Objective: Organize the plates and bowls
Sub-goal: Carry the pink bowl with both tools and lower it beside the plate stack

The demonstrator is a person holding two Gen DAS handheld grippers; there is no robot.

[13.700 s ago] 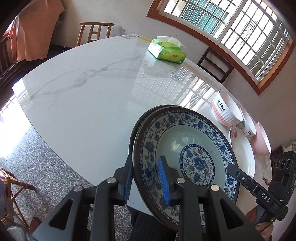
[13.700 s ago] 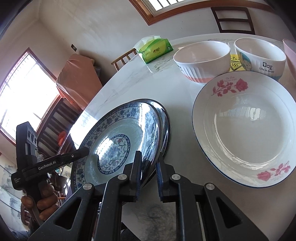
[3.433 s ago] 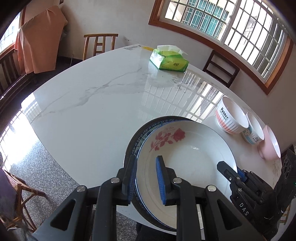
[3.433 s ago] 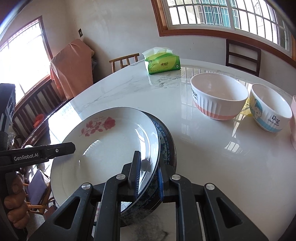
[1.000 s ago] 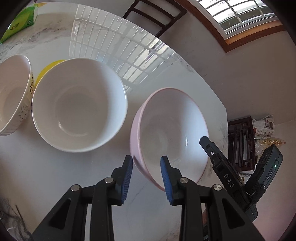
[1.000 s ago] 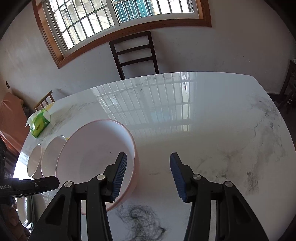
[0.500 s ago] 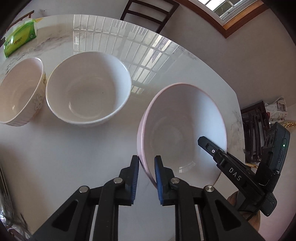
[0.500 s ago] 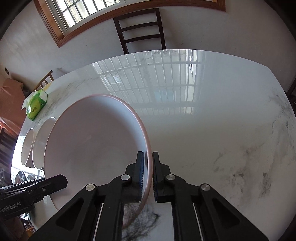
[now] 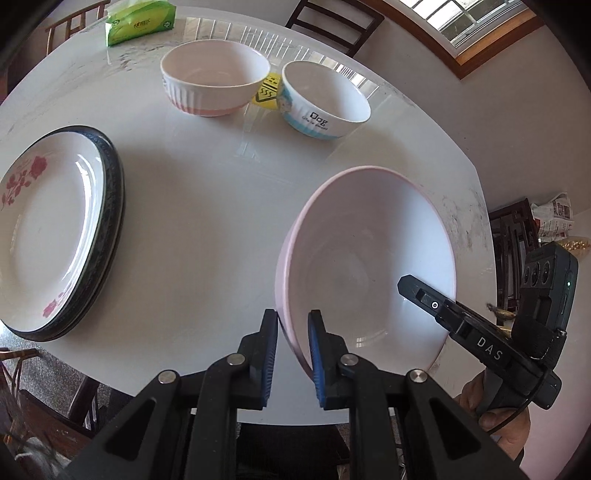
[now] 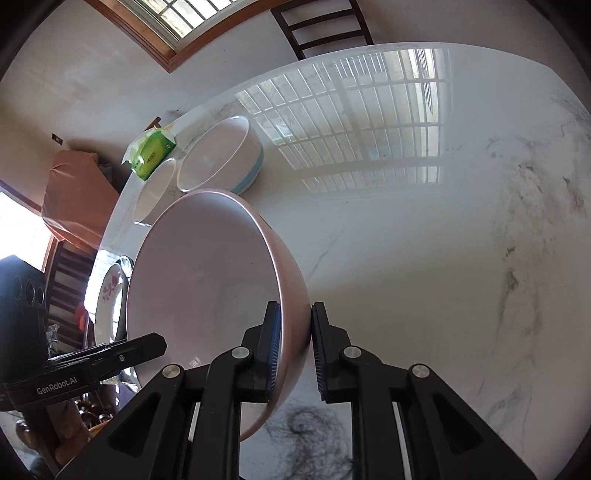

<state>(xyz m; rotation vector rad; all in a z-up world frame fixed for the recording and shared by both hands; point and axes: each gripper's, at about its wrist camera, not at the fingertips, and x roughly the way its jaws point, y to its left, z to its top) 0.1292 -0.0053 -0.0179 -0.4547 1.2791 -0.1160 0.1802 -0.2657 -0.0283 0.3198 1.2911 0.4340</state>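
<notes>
We hold the pink bowl (image 9: 369,258) between us, above the near right part of the white marble table (image 9: 192,206), tilted so its mouth faces up and toward the left. Our left gripper (image 9: 292,325) is clamped on its near left rim, 1 blue pad outside the wall and 1 inside. Our right gripper (image 10: 295,325) is clamped on the opposite rim in the same way, wall pinched between the pads; in the left view it reaches in from the right (image 9: 436,306), with a hand (image 9: 495,417) below it. Far across the table stand 2 more bowls, close together: a ribbed one with a pink base (image 9: 216,79) on the left and one with a blue band and the word "Dog" (image 9: 325,99) on the right, a yellow sticker (image 9: 266,94) showing between them. Beyond them lies a green tissue pack (image 9: 138,20). At the left edge sits a stack of plates (image 9: 55,236), the top one white with red roses, dark rims under it. The table between that stack and our bowl is bare. Dark chairs (image 9: 332,22) stand at the far side, under a barred window (image 10: 177,18).
</notes>
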